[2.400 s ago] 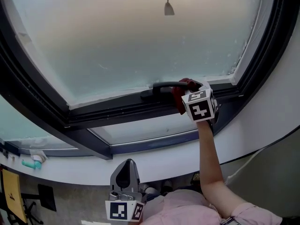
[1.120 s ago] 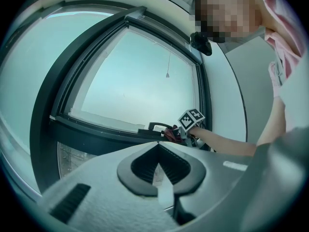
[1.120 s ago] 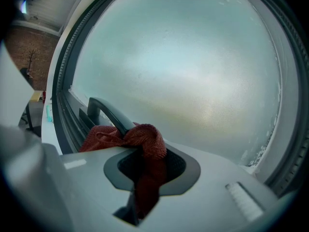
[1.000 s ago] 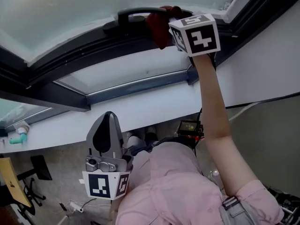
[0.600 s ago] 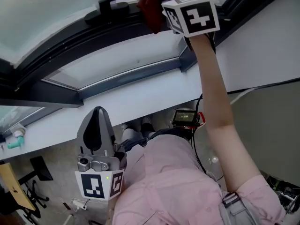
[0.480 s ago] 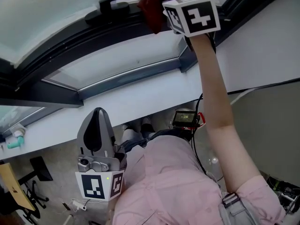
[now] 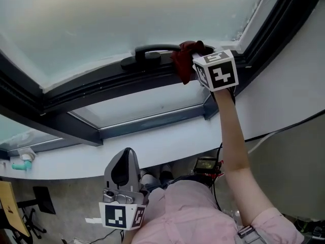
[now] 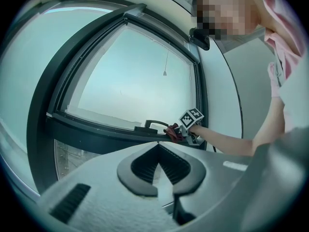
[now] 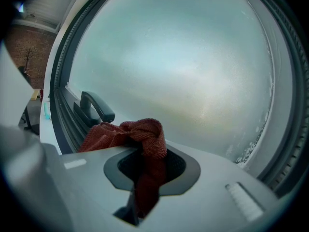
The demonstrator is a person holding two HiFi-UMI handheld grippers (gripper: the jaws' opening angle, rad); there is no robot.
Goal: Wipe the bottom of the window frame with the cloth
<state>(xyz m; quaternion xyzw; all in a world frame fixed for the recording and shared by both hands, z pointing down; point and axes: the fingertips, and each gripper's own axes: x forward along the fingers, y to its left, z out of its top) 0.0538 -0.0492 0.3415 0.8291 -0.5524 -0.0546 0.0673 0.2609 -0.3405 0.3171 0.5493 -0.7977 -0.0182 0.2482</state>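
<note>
Window frame point(image 7: 101, 93): dark rail, bare left of handle point(image 7: 152, 50).
Right gripper point(image 7: 195, 66): clamped on red cloth point(image 7: 182, 67), touching rail beside handle.
Left gripper point(image 7: 127, 154): jaws together, low, well apart.

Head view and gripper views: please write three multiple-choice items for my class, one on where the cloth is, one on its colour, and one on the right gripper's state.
1. Where is the cloth?
A. On the floor.
B. At the bottom window frame, by the right end of the handle.
C. Draped over the person's shoulder.

2. What colour is the cloth?
A. Blue.
B. White.
C. Red.

3. What state is the right gripper in?
A. Shut on the cloth.
B. Open and empty.
C. Shut on the handle.

Answers:
1. B: the head view shows it bunched against the frame beside the handle.
2. C: it is red in every view.
3. A: the right gripper view shows the cloth pinched between the jaws.
</note>
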